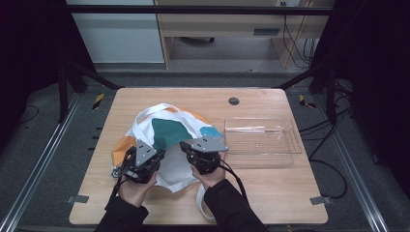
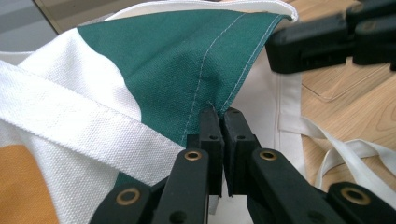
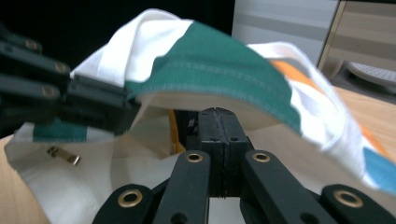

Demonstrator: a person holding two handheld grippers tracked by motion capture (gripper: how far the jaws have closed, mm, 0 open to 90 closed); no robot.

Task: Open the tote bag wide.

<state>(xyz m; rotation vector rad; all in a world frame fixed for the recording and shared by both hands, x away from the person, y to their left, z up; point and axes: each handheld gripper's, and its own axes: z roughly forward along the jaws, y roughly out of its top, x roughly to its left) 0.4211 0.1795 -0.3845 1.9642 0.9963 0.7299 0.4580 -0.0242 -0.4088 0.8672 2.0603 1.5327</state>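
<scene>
A canvas tote bag point(image 1: 170, 131), white with green, orange and blue patches, lies at the middle of the wooden table point(image 1: 270, 193). My left gripper point(image 1: 161, 152) is shut on a fold of the green panel point(image 2: 187, 60) by its stitched seam, which shows in the left gripper view point(image 2: 220, 112). My right gripper point(image 1: 184, 144) comes in from the right, its jaws shut at the bag's lifted rim point(image 3: 210, 100), seen in the right gripper view point(image 3: 218, 112). The rim arches up between the two grippers and the bag's mouth gapes.
A clear plastic tray point(image 1: 290, 145) stands just right of the bag. A white strap point(image 1: 200, 203) trails toward the table's front edge. A round cable hole point(image 1: 234, 101) sits near the back edge. A small metal clip point(image 3: 63, 156) lies inside the bag.
</scene>
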